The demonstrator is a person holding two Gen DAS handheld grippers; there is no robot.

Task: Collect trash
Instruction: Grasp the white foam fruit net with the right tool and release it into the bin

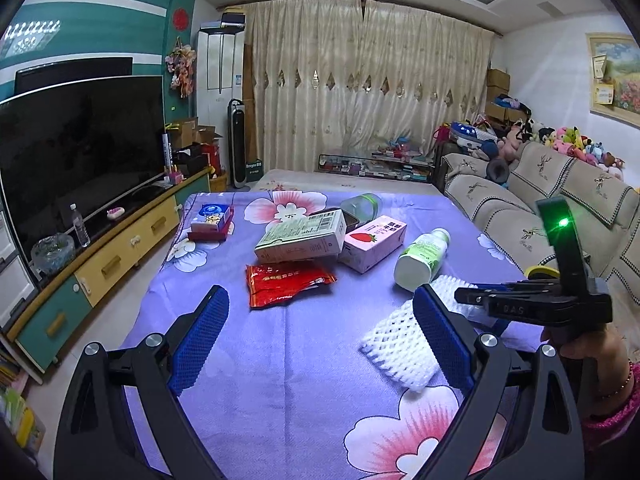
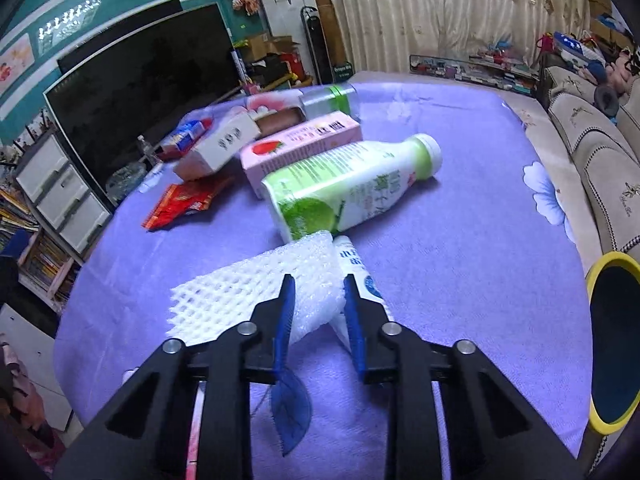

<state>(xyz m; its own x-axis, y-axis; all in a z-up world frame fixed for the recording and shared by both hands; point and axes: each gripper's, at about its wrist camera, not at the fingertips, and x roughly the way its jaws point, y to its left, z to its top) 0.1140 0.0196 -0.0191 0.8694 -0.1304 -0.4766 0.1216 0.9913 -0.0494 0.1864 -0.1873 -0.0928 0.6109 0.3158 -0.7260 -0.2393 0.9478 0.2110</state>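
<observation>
Our right gripper [image 2: 319,300], jaws narrowed around the foam net [image 2: 256,292]; left gripper [image 1: 320,336] gapes, idle.

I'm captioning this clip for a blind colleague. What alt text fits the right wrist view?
The right gripper closes around white foam netting on a purple floral cloth. Beyond lie a green-and-white bottle on its side, a pink strawberry carton and a red wrapper.

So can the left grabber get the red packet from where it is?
Probably yes. The left gripper is open and holds nothing, and the red packet lies flat just ahead of it with only bare cloth between. Its far edge tucks under the green-and-white box, so that may shift.
</observation>
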